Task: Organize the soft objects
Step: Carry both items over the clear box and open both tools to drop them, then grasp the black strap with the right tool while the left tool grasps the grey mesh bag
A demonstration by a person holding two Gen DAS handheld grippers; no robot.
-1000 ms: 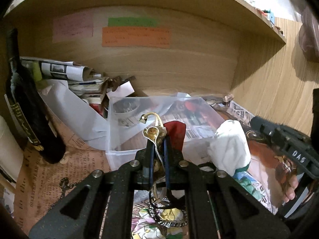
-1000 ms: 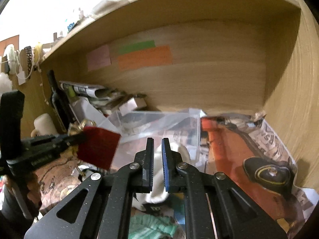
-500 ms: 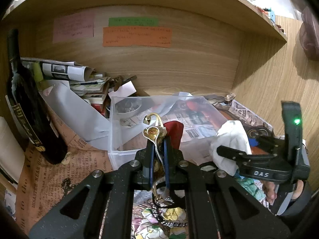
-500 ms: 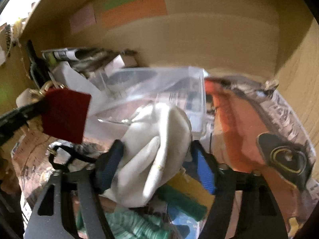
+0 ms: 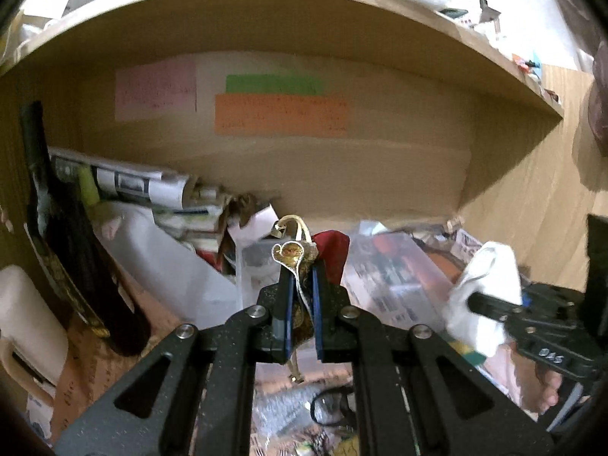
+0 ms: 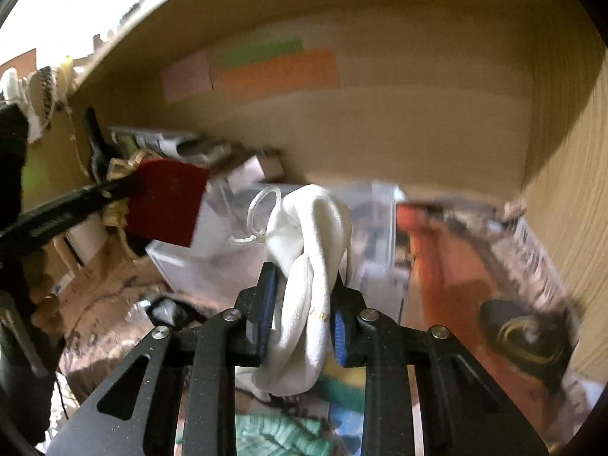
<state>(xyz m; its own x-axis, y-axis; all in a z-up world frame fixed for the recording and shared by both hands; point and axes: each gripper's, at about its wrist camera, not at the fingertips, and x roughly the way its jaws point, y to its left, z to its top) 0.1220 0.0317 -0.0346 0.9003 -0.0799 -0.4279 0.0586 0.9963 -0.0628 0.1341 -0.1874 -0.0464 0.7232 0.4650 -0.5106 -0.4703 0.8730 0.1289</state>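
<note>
My left gripper [image 5: 302, 273] is shut on a small red and gold cloth pouch [image 5: 330, 245], held in the air in front of the clear plastic box [image 5: 395, 281]. The pouch shows as a red square [image 6: 167, 201] at the left of the right wrist view. My right gripper [image 6: 304, 277] is shut on a bundle of white cloth [image 6: 307, 266] with a loop of cord, lifted above the desk. The same white cloth [image 5: 486, 296] shows at the right of the left wrist view.
A dark bottle [image 5: 60, 235] leans at the left. Rolled newspapers and books [image 5: 152, 190] lie at the back. Coloured notes [image 5: 281, 114] hang on the wooden back wall. Green and blue cloths [image 6: 281, 429] lie below. Newspaper with an orange picture [image 6: 448, 258] covers the right side.
My right gripper has shut on the white cloth and lifted it off the pile. My left gripper has risen a little with the pouch still in it.
</note>
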